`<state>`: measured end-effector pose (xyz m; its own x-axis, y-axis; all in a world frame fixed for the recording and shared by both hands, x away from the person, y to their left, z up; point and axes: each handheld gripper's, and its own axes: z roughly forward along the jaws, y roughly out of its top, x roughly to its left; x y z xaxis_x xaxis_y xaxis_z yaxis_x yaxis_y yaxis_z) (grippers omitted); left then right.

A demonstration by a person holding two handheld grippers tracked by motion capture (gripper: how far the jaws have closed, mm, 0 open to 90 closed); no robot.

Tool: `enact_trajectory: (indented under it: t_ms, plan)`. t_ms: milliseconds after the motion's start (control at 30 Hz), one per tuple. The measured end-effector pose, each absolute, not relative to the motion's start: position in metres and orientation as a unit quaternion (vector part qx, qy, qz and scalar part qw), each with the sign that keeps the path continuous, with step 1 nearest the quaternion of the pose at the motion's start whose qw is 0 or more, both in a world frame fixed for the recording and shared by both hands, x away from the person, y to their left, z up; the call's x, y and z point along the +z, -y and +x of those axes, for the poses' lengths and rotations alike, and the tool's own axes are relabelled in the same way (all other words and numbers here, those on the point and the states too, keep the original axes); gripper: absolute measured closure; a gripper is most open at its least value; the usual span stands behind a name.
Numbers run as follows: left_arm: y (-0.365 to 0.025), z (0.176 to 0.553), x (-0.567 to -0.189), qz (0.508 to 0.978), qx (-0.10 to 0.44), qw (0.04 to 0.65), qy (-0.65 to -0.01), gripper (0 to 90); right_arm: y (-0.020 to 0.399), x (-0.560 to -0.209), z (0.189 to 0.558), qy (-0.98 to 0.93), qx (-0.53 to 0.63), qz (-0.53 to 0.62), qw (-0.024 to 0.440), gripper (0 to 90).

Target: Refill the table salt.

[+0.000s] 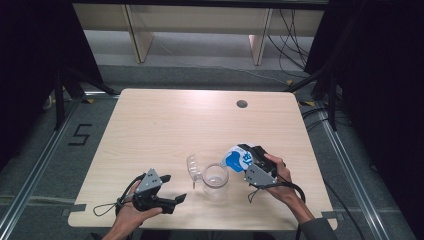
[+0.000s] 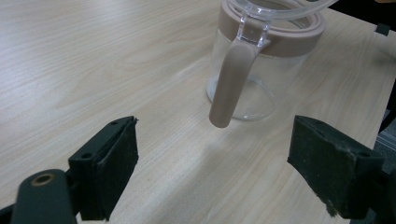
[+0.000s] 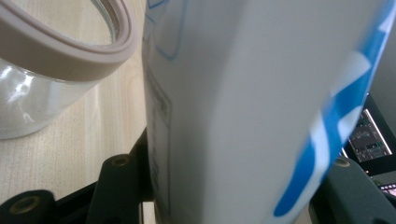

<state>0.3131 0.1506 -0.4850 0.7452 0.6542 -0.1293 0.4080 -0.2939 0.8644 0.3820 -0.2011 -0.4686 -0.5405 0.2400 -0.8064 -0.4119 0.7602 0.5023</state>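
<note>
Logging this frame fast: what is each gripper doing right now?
Left gripper: open, empty, near the clear glass jug with a beige handle.
Right gripper: shut on the white carton with blue print, tilted toward the jug.

A white and blue carton point(image 1: 236, 159) is tilted over the open glass jug point(image 1: 215, 181), which stands upright on the worktop point(image 1: 165, 125).
</note>
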Motion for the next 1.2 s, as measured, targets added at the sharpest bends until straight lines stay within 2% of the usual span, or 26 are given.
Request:
enact_trajectory:
  t_ms: [1200]
  plan:
    - [-0.1505, 0.3133, -0.4859, 0.795, 0.122, 0.49, -0.336, 15.2, 0.1933, -0.4677, 0.3769, -0.79, 0.281, -0.126, 0.53, 48.3]
